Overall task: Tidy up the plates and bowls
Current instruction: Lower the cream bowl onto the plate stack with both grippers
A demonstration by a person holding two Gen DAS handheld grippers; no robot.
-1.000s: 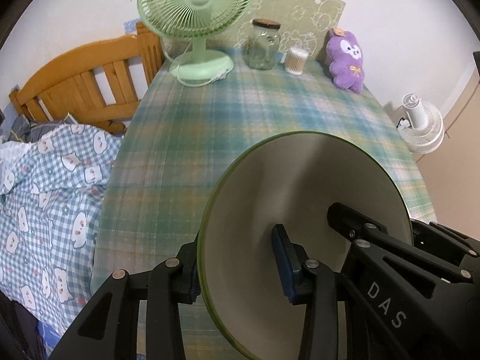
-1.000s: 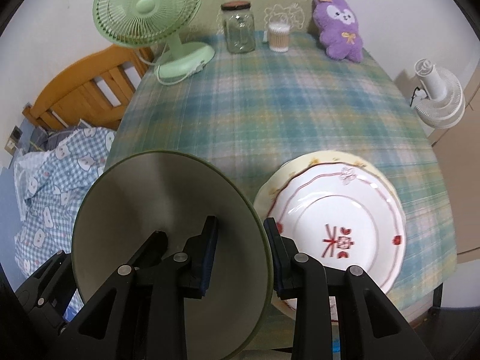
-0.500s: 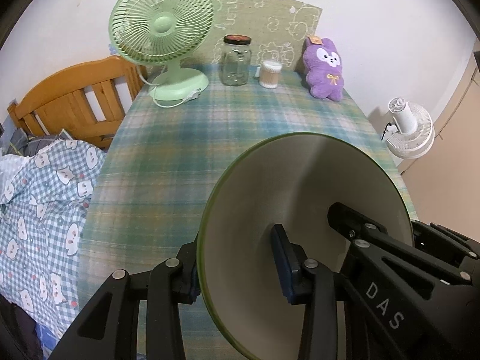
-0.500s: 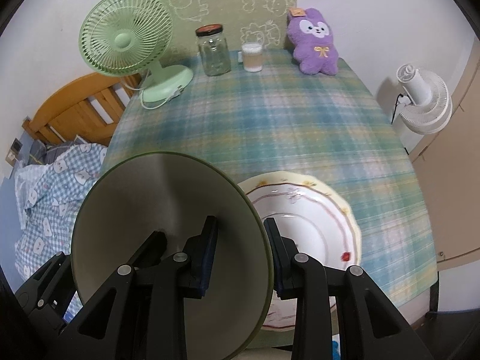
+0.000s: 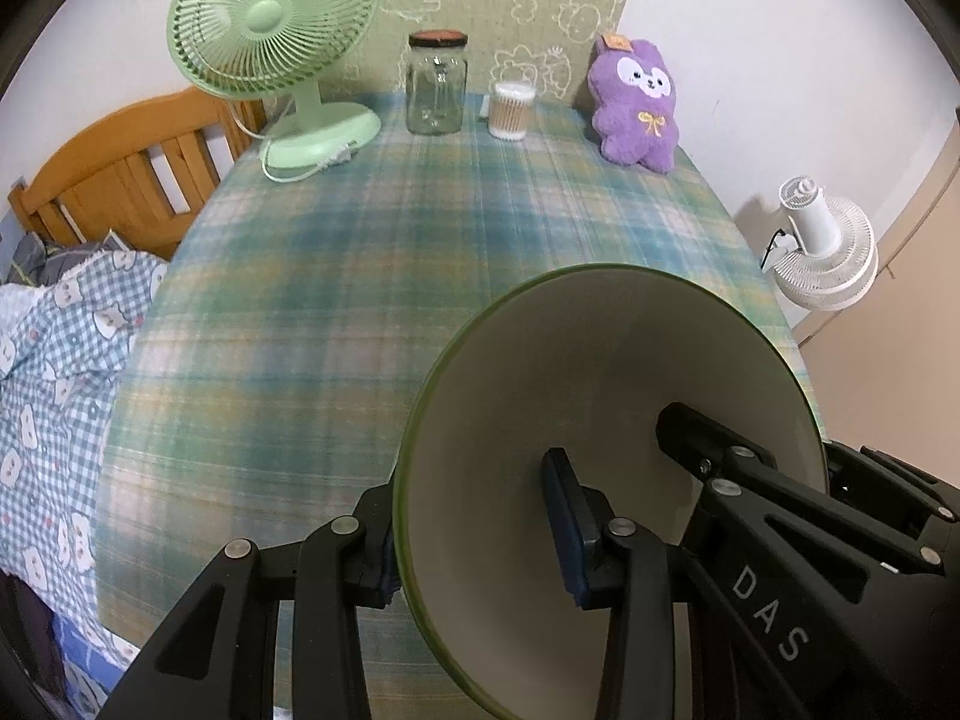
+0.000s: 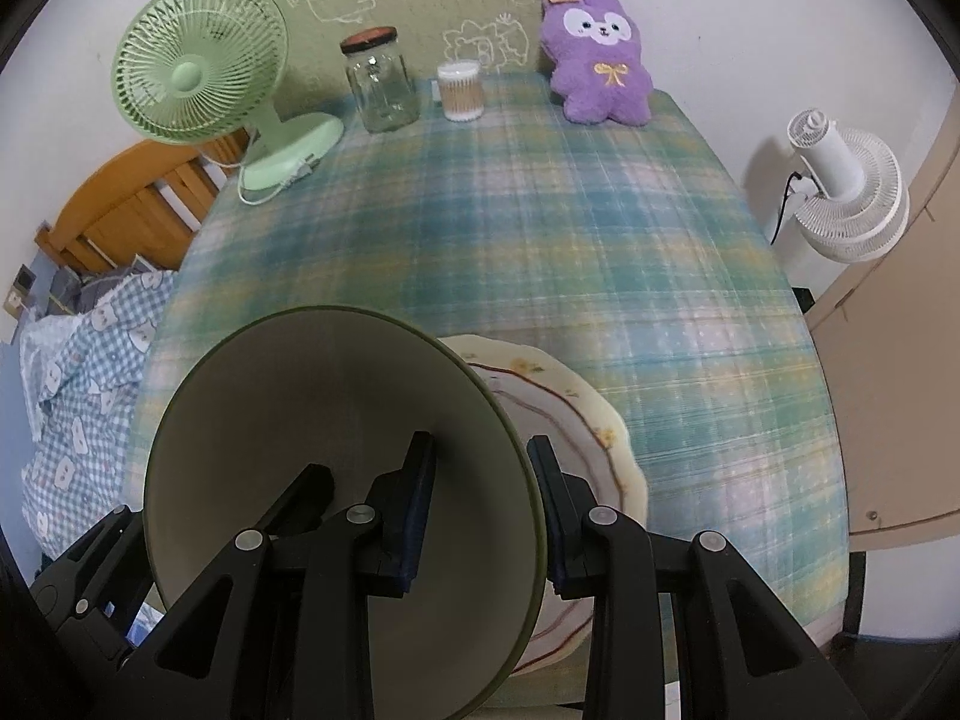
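A large cream bowl with a green rim (image 5: pixel 600 384) hangs tilted above the plaid table (image 5: pixel 360 312), held by both grippers. My left gripper (image 5: pixel 474 510) is shut on its left rim, one pad inside and one outside. My right gripper (image 6: pixel 480 468) is shut on the opposite rim, and its black fingers (image 5: pixel 708 450) show inside the bowl in the left wrist view. In the right wrist view the bowl (image 6: pixel 300 420) covers most of a stack of plates (image 6: pixel 576 432), cream with red lines, near the table's front edge. The left gripper's body (image 6: pixel 90 570) shows at lower left.
Along the far edge stand a green desk fan (image 5: pixel 270 30), a glass jar (image 5: pixel 437 84), a cup of cotton swabs (image 5: pixel 510 111) and a purple plush (image 5: pixel 636 102). A wooden bed frame (image 5: pixel 120 180) with checked bedding lies left. A white fan (image 6: pixel 846 192) stands on the floor right.
Both grippers have carried the bowl to the right and toward the near edge. It now overlaps the plate stack, which earlier lay in plain view beside it. Neither grip has changed.
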